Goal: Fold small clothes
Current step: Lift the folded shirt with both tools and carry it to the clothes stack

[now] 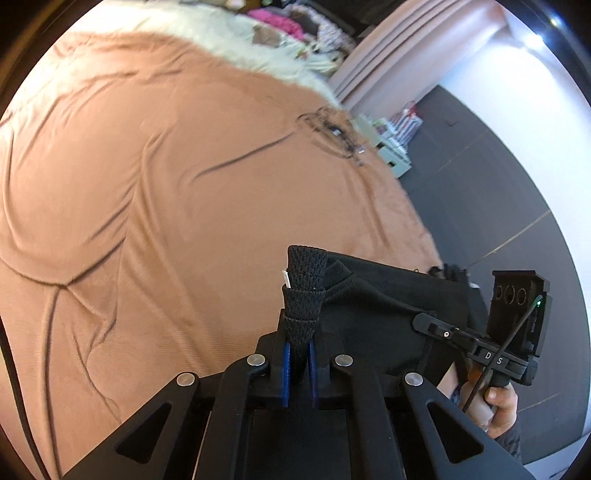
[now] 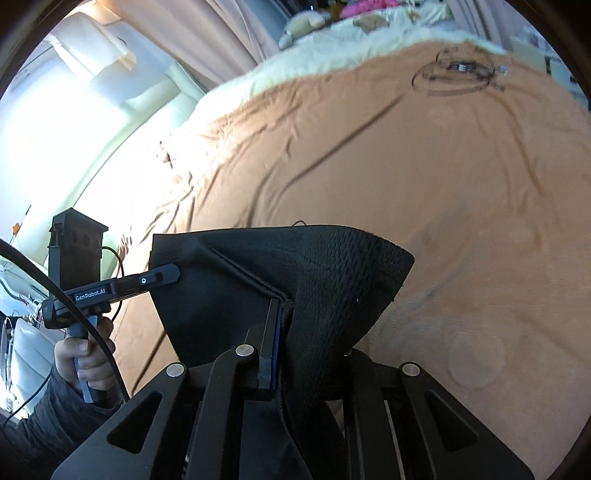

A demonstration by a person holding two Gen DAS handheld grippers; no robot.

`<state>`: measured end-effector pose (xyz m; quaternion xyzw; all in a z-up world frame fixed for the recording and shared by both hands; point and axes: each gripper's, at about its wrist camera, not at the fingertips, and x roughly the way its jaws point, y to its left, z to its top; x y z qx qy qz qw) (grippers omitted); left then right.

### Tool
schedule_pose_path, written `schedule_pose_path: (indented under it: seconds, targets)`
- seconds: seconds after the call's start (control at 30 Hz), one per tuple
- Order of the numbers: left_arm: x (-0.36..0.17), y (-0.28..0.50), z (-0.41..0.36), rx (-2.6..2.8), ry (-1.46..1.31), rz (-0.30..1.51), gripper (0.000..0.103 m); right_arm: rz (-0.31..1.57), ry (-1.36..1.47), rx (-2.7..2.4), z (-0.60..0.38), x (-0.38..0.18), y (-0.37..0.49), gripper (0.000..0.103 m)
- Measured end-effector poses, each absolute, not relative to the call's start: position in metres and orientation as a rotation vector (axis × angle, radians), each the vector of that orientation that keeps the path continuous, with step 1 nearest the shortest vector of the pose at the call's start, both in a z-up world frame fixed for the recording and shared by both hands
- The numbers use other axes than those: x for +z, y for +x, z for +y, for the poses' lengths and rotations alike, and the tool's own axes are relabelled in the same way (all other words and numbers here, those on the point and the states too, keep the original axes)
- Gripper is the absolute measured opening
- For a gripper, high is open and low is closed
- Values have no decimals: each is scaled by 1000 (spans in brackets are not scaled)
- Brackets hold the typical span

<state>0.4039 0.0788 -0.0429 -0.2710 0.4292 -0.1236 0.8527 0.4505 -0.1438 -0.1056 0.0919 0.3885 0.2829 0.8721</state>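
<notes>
A small black garment (image 1: 373,317) with a ribbed mesh waistband hangs stretched between my two grippers above the tan bedspread (image 1: 166,177). My left gripper (image 1: 300,343) is shut on one waistband corner, blue pads pinching the mesh. My right gripper (image 1: 421,321) shows at the right, clamped on the other end. In the right wrist view my right gripper (image 2: 282,325) is shut on the garment (image 2: 258,273), which drapes over its right finger. My left gripper (image 2: 173,273) grips the far edge at the left.
The tan bedspread (image 2: 406,166) is wrinkled. A coil of black cable (image 1: 332,129) lies near its far right edge. A white fluffy blanket (image 1: 236,33) and pink clothes (image 1: 277,18) lie at the bed's far end. Dark floor (image 1: 498,184) runs along the right.
</notes>
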Motion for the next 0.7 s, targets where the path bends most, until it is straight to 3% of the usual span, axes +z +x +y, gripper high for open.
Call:
schedule_pose_path:
  seconds: [0.4,0.7]
  targets:
    - [57,371,2,-404,-495,741,6,568,112,497,-201,-19,304,7]
    - [110,374,-106,-592,-431,707,5,448,95,335,-262,28,186,7]
